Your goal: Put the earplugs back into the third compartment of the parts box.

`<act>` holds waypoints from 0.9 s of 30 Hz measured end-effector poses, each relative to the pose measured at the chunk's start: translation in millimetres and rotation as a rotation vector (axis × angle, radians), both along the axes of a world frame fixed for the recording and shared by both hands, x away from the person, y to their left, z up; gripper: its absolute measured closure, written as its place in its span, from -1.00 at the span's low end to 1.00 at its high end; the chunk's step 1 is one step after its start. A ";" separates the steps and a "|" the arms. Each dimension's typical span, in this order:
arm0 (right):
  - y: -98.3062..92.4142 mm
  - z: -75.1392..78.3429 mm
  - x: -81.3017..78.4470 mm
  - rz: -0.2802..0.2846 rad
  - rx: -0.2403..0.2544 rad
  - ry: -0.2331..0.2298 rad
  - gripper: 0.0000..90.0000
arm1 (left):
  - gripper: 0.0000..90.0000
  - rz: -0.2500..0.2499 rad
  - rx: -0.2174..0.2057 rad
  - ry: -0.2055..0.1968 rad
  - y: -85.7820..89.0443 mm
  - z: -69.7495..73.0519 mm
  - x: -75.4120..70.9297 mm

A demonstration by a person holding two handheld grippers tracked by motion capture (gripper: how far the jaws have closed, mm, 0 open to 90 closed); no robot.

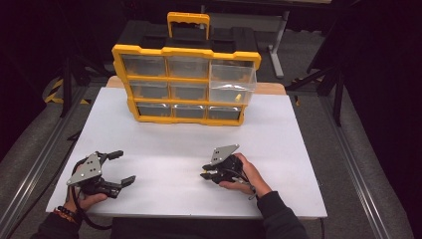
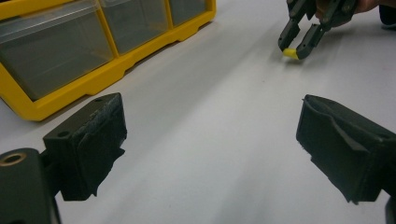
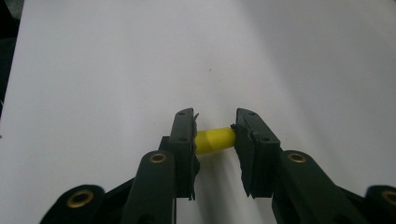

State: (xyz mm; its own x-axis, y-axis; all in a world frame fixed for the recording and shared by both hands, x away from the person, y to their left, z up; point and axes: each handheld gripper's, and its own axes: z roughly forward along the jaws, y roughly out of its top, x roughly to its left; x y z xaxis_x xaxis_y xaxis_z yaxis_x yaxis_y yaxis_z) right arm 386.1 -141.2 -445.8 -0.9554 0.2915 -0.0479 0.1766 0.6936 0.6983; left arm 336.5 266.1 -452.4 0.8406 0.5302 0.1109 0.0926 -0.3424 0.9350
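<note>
My right gripper (image 3: 214,136) is shut on a small yellow plastic piece (image 3: 214,140), held crosswise between the jaws just above the white table top. In the high view this right gripper (image 1: 206,172) sits right of centre near the front, held in a hand. From the left gripper view, the same yellow piece (image 2: 290,53) shows at the tips of the right gripper (image 2: 297,43). My left gripper (image 1: 124,167) rests at the front left with its jaws wide apart. Nothing lies between them in the left gripper view (image 2: 210,149).
A yellow organizer (image 1: 185,51) with clear drawers stands upright at the back of the white board (image 1: 278,149). Its upper right drawer (image 1: 233,82) is pulled out and holds a small yellow piece (image 1: 238,97). A black case stands behind it.
</note>
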 end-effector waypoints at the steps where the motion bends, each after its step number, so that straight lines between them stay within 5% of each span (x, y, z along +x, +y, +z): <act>1: -1.0 1.9 -0.6 -0.001 0.009 -0.006 0.55 | -0.79 0.000 0.000 0.000 0.0 0.0 0.0; 13: -18.8 29.3 -11.0 -0.052 0.082 -0.112 0.55 | -0.79 0.003 -0.007 -0.006 0.8 0.7 -1.0; 27: -78.3 76.4 -22.7 -0.210 0.235 -0.248 0.55 | -0.80 0.002 -0.005 -0.001 0.6 0.1 -0.3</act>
State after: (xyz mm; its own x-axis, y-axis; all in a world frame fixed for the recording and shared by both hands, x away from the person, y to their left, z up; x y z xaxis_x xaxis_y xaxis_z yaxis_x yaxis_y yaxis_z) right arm 363.4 -219.5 -369.3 -0.8415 0.5098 -0.1788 0.1036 0.4771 0.8727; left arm 336.2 266.7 -452.3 0.8395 0.5323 0.1092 0.0919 -0.3372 0.9369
